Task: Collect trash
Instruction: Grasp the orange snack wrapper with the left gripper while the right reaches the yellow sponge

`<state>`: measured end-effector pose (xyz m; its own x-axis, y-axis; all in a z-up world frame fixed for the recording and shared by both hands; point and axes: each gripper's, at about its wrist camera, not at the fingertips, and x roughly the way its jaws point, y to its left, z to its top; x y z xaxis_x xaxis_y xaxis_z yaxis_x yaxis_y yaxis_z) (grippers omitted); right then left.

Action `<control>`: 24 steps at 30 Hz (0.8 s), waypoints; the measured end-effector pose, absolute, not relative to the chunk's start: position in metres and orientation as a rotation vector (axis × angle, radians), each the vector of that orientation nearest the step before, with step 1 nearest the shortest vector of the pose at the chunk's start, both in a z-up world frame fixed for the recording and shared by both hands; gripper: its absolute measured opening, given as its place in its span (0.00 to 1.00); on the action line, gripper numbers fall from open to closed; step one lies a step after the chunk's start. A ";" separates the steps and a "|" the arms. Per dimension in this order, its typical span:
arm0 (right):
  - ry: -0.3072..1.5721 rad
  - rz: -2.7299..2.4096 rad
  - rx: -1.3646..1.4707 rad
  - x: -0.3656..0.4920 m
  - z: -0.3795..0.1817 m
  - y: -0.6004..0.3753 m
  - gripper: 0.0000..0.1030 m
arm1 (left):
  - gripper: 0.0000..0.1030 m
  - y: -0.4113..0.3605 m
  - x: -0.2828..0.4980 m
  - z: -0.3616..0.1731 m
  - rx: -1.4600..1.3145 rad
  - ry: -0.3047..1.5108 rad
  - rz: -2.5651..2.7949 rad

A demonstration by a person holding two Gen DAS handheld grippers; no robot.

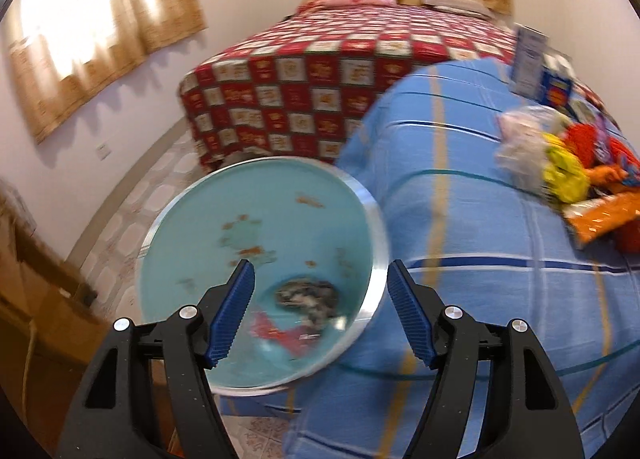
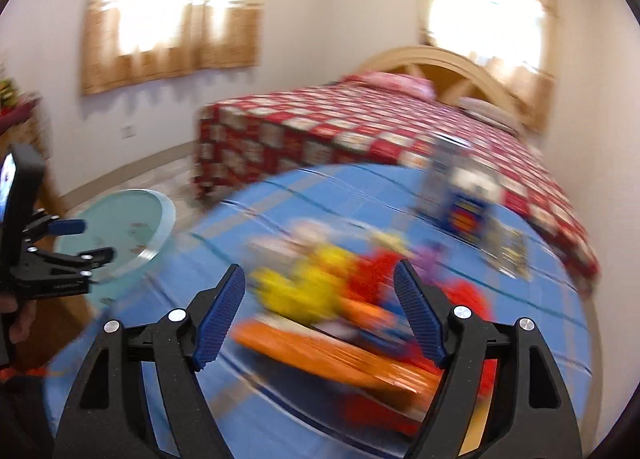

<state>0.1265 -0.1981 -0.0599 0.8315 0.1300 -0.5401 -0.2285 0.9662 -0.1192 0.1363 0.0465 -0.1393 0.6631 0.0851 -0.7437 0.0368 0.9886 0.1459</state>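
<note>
Left gripper spread above bin, right gripper spread over wrappers

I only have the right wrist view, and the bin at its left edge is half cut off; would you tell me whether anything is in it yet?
Observer: Yes. In the left wrist view the light blue bin holds a crumpled grey wad and a red wrapper.
Operator: Is the left gripper carrying anything?
Observer: No, the left gripper is open, with nothing between its pads.
Operator: Where is it relative to the bin?
Observer: It points into the bin's mouth.
</note>
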 end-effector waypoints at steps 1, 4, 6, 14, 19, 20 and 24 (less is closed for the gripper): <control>0.560 0.159 -0.174 0.123 -0.061 -0.209 0.74 | 0.66 0.040 0.137 -0.139 0.157 0.845 0.015; 0.597 0.048 -0.121 0.109 -0.069 -0.256 0.74 | 0.66 0.006 0.136 -0.138 0.172 0.829 -0.058; 0.623 -0.006 -0.088 0.100 -0.078 -0.282 0.74 | 0.66 -0.013 0.134 -0.138 0.179 0.818 -0.103; 0.670 -0.096 -0.023 0.074 -0.103 -0.338 0.74 | 0.66 -0.078 0.121 -0.141 0.227 0.781 -0.257; 0.672 -0.107 0.007 0.070 -0.109 -0.349 0.78 | 0.66 -0.104 0.119 -0.149 0.260 0.786 -0.314; 0.671 -0.104 0.015 0.069 -0.111 -0.350 0.78 | 0.66 -0.107 0.121 -0.151 0.266 0.787 -0.320; 0.682 -0.086 0.026 0.072 -0.118 -0.347 0.78 | 0.42 -0.114 0.126 -0.156 0.280 0.799 -0.350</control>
<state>0.0720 -0.3472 -0.1177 0.7727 -0.0714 -0.6308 0.0882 0.9961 -0.0047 0.1261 -0.1142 -0.1562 0.6451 -0.1988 -0.7378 0.4077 0.9062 0.1124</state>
